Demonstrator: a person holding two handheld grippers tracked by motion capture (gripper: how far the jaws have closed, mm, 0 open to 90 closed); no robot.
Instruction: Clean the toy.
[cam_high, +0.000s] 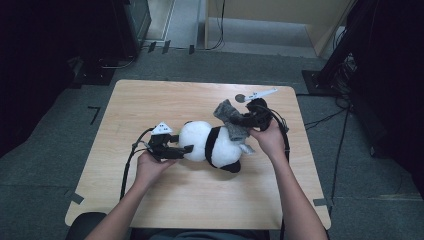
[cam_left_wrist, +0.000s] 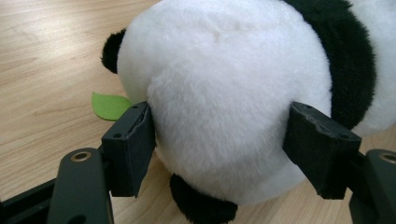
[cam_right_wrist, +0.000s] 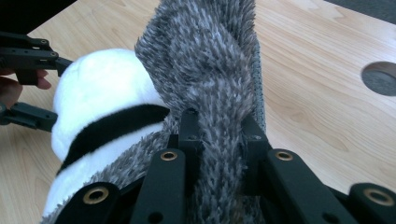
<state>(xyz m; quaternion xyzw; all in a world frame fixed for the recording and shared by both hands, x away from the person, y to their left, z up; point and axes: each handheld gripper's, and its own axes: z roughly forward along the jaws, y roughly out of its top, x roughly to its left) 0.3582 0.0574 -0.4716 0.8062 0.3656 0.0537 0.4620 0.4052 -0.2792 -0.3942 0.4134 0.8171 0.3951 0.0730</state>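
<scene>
A black and white plush panda (cam_high: 210, 142) lies on its side in the middle of the wooden table (cam_high: 150, 100). My left gripper (cam_high: 186, 149) is shut on the panda's white head (cam_left_wrist: 224, 84), one pad pressing into the fur on each side. A small green leaf (cam_left_wrist: 109, 106) lies under the head by its black ear (cam_left_wrist: 112, 50). My right gripper (cam_high: 245, 120) is shut on a grey fuzzy cloth (cam_right_wrist: 210, 70), which drapes over the panda's body (cam_right_wrist: 98, 93) and rises in a bunched fold (cam_high: 227, 112) behind it. The left gripper (cam_right_wrist: 32, 84) appears far left in the right gripper view.
A round hole (cam_high: 240, 98) is cut in the table near its far edge, just beyond the right gripper. Bare wood lies on the left half and along the near edge. Grey carpet, cables and dark equipment stands (cam_high: 330, 65) surround the table.
</scene>
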